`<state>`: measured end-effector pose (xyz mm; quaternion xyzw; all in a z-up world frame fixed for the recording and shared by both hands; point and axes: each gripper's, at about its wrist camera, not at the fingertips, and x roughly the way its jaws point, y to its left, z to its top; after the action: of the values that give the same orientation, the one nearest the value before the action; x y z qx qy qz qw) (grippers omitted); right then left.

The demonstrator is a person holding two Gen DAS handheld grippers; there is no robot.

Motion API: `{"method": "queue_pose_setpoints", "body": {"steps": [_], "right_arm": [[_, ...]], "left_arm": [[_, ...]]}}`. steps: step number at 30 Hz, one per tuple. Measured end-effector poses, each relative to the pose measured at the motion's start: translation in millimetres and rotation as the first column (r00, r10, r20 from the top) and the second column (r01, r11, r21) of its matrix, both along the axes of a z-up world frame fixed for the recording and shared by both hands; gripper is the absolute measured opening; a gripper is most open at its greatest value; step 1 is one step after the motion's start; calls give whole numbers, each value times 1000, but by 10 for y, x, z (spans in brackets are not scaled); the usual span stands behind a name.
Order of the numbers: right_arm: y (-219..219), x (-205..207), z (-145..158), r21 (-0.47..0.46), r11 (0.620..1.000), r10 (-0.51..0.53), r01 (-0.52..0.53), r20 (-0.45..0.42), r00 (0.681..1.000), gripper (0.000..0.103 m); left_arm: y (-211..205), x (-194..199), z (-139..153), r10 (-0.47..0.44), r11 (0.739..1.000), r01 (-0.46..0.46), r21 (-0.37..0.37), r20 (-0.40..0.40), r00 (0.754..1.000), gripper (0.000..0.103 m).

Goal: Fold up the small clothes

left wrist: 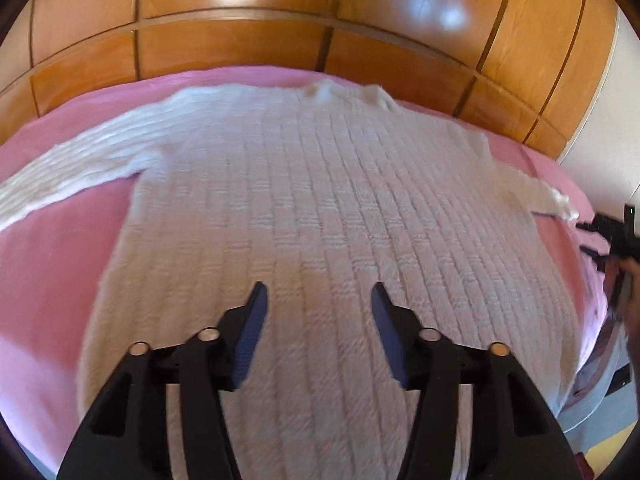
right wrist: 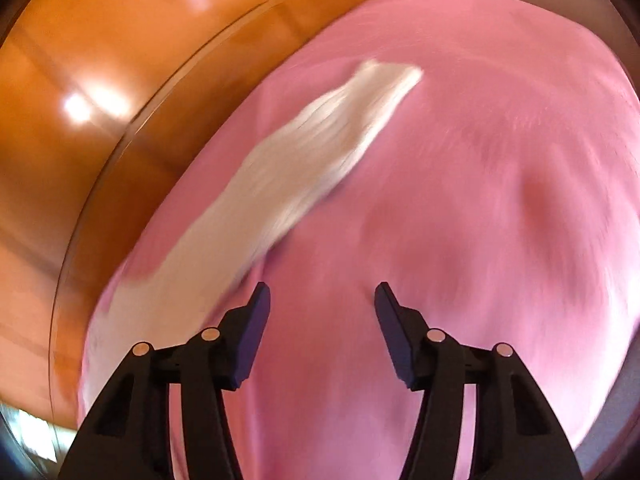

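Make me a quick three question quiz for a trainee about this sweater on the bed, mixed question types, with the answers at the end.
1. True or false: the left tongs grip the white sweater.
2. Multiple choice: the sweater lies on a bedcover that is A) blue, B) pink, C) green.
3. Fill in: in the right wrist view, the right tongs are ____, with a sweater sleeve ahead to their left.

Key: 1 false, they are open above it. 2 B. 3 open.

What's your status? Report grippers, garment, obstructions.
Left gripper open, over the sweater's hem end. Right gripper open, empty, over pink bedcover beside one sleeve. White sweater spread flat, unfolded. Nothing on it.
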<state>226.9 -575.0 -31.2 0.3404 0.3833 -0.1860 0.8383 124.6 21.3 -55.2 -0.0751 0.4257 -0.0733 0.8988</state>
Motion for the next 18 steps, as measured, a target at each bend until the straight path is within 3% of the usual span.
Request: {"method": "queue_pose_setpoints", "body": {"steps": [3,8,10,12,13,18], "right_arm": [[-234,231,-68,28,998,-59,59,2,998,52],[-460,691,-63,-38,995,-93,92,-14,996,49],[-414,877,-78,-112,992,-68,59,-81,994,5],[-348,998,-109,-218,976,-40,10,-130,991,5],[-349,1028,-72,-312,950,-46,-4,-152,987,5],[-395,1064,45,-330,944,-74,21,-150,986,5]], "left_arm": [[-39,94,-89,7,1000,-7,-5,-33,999,55],[-91,165,-146,10,1000,-9,27,-50,999,62],[-123,178,-153,6,999,-4,47,-56,998,65],[-138,184,-164,4,998,-1,64,-57,998,66],[-145,185,-173,5,998,-1,70,-56,998,66],[-135,209,-167,14,999,-11,50,-60,998,67]]}}
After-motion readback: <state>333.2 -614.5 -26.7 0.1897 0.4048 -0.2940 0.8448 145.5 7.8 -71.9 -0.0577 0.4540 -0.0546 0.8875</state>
